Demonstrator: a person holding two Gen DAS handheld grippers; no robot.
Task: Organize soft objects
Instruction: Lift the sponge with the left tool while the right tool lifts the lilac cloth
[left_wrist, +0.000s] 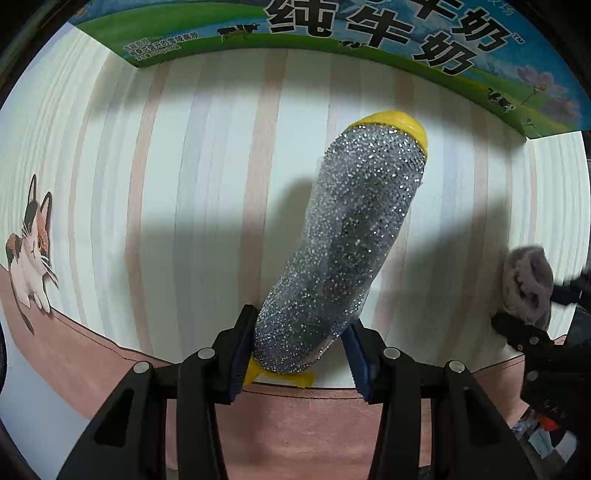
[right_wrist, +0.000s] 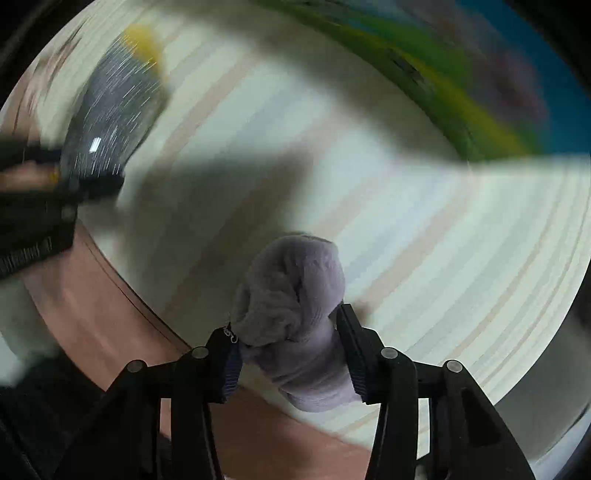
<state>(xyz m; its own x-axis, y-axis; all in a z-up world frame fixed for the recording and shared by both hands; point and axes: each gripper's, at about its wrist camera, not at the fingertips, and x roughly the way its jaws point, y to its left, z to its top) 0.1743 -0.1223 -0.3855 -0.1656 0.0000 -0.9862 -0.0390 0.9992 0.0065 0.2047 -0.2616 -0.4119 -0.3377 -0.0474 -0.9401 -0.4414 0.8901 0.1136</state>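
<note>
A long sponge (left_wrist: 332, 251) with a glittery silver mesh face and yellow backing stands between my left gripper's (left_wrist: 295, 354) blue pads, which are shut on its lower end. It reaches out over the striped tablecloth (left_wrist: 184, 184). A rolled grey-lilac fleecy cloth (right_wrist: 295, 306) sits in my right gripper (right_wrist: 291, 354), whose pads press on it from both sides. The left wrist view shows that cloth (left_wrist: 528, 284) at the far right, with the right gripper's fingers (left_wrist: 524, 332) around it. In the blurred right wrist view, the sponge (right_wrist: 110, 122) and the left gripper show at upper left.
A printed milk carton box (left_wrist: 332, 33) with green and blue sides stands at the far edge of the cloth. A cat picture (left_wrist: 33, 251) is printed at the left, above a pink band (left_wrist: 295, 424) along the near edge.
</note>
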